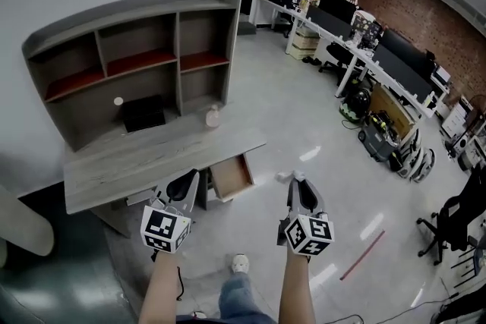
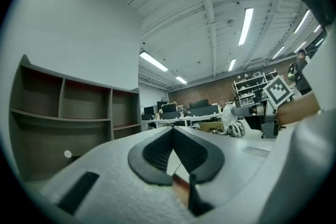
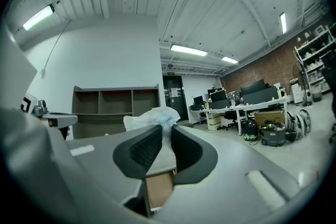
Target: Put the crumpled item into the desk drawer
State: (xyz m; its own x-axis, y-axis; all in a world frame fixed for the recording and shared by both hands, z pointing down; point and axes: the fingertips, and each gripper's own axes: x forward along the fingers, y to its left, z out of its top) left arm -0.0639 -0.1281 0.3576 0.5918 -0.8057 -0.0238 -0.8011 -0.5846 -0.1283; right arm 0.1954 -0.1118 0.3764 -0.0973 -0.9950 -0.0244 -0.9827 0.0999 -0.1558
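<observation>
A crumpled white paper item point(image 3: 149, 117) sticks up between the jaws of my right gripper point(image 3: 167, 132), which is shut on it. In the head view that gripper point(image 1: 296, 183) hovers over the floor, to the right of the desk, with the crumpled item point(image 1: 284, 177) at its tip. The desk drawer point(image 1: 232, 175) stands pulled open under the grey desk top point(image 1: 152, 155), its pale wood inside showing and nothing visible in it. My left gripper point(image 1: 184, 180) hangs by the desk's front edge, just left of the drawer. Its jaws point(image 2: 171, 131) meet at the tips with nothing held.
A grey hutch point(image 1: 129, 61) with open shelves stands on the desk. A black box point(image 1: 144, 114), a small white knob point(image 1: 118, 101) and a pale bottle point(image 1: 213, 116) sit on the desk top. A red stick point(image 1: 362, 256) lies on the floor; office desks point(image 1: 342, 23) line the right.
</observation>
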